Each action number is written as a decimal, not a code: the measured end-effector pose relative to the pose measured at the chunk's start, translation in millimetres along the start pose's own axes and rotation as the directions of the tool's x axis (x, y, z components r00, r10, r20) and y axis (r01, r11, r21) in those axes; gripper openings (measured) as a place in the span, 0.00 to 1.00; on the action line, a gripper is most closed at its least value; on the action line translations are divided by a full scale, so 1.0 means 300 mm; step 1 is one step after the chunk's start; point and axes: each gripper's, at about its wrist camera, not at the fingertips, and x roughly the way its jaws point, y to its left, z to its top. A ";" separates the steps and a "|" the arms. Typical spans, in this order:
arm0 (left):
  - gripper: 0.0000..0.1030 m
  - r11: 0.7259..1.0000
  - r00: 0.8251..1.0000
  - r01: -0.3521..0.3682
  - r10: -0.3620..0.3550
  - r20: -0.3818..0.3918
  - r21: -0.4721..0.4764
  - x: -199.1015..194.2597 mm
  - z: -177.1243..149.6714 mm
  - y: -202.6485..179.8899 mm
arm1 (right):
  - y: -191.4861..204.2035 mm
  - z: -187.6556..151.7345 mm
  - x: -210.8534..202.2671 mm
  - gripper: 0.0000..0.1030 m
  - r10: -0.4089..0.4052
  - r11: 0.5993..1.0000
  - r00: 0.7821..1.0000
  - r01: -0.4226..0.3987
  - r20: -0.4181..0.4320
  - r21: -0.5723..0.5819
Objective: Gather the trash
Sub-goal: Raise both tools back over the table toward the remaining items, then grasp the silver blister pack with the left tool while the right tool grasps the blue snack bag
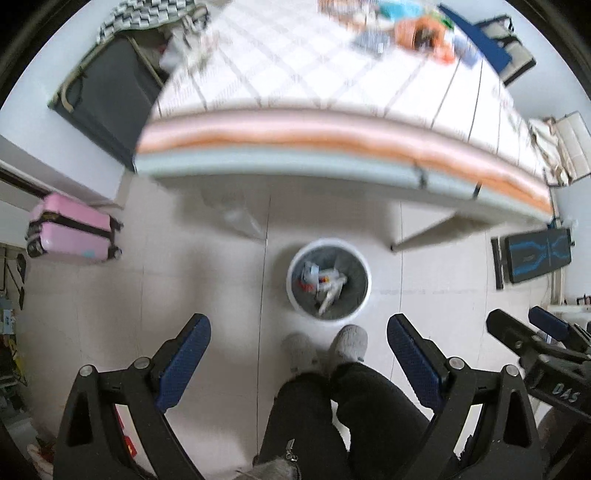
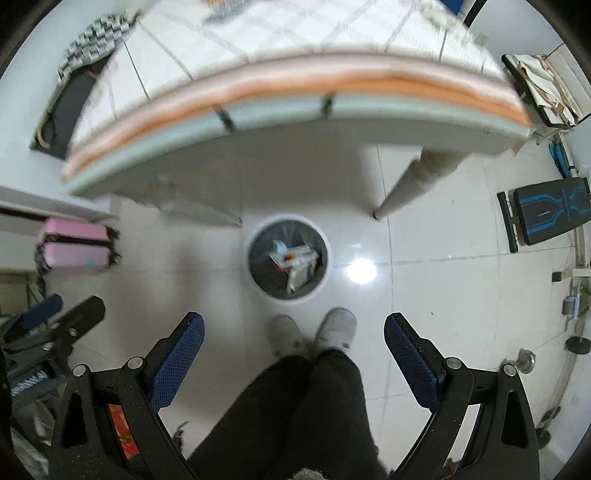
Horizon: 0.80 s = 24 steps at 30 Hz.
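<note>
A round white trash bin [image 1: 295, 295] with a grey liner stands on the floor below the table edge and holds several wrappers [image 1: 325, 284]. It also shows in the right wrist view [image 2: 255, 269] with the wrappers [image 2: 295, 262] inside. My left gripper [image 1: 298, 334] is open and empty, high above the floor, nearer to me than the bin. My right gripper [image 2: 293, 332] is open and empty too, at a similar height. More trash [image 1: 421, 31] lies blurred on the far part of the table [image 1: 295, 74].
The person's legs and grey slippers [image 1: 325, 350] are right below the grippers. A pink suitcase [image 1: 70, 229] lies at left, a black and blue bench [image 1: 535, 254] at right. The table leg [image 2: 410, 188] stands right of the bin. The right gripper shows in the left wrist view [image 1: 532, 328].
</note>
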 end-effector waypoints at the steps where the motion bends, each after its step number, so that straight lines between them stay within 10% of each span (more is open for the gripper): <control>1: 0.99 1.000 1.000 0.005 -0.005 0.025 0.000 -0.021 0.034 -0.005 | 0.008 0.027 -0.031 0.96 0.005 1.000 1.000 -0.005 0.015 0.004; 12: 1.00 0.992 0.972 -0.129 0.130 0.194 -0.016 -0.076 0.550 -0.120 | -0.148 0.637 -0.242 0.96 0.016 0.991 0.989 -0.035 0.149 0.129; 24: 1.00 0.932 0.966 -0.244 0.257 -0.013 0.269 0.319 1.123 -0.369 | -0.410 1.511 0.058 0.96 -0.159 0.984 0.987 0.161 0.033 -0.069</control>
